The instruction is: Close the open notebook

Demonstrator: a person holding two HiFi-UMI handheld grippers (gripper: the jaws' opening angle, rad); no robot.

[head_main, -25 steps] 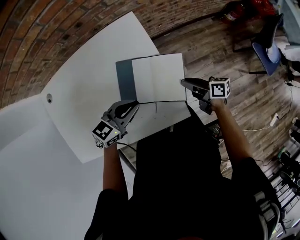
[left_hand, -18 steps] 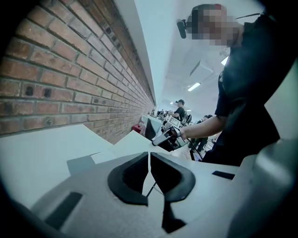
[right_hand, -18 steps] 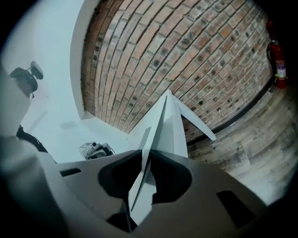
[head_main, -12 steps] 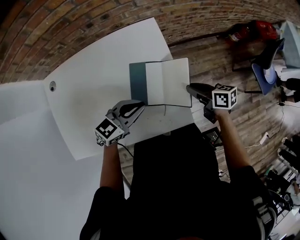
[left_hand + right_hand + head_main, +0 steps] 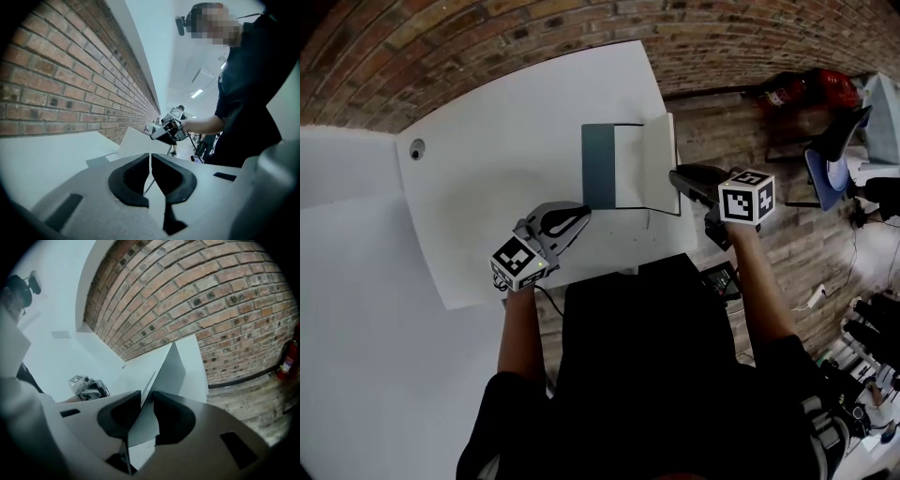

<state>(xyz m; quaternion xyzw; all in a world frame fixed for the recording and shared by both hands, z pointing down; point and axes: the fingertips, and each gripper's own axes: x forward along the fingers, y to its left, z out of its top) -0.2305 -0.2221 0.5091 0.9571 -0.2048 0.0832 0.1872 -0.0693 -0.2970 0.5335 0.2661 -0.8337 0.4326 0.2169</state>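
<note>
As the right tool [image 5: 675, 176] eases its jaws apart, the lifted right half of the grey-covered, white-paged paper notebook [image 5: 623, 173] stands loose in the gap between them, tilted up over the flat left half. The notebook lies near the right edge of the white rectangular tabletop [image 5: 487, 169]. The left tool [image 5: 579, 216] hangs just off the notebook's near left corner, jaws closed together on nothing. A red brick wall [image 5: 441, 37] runs beyond.

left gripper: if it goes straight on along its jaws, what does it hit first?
Most likely the notebook: the left gripper points slightly downward at its near corner. Depth is unclear, so it may touch the table first.
</note>
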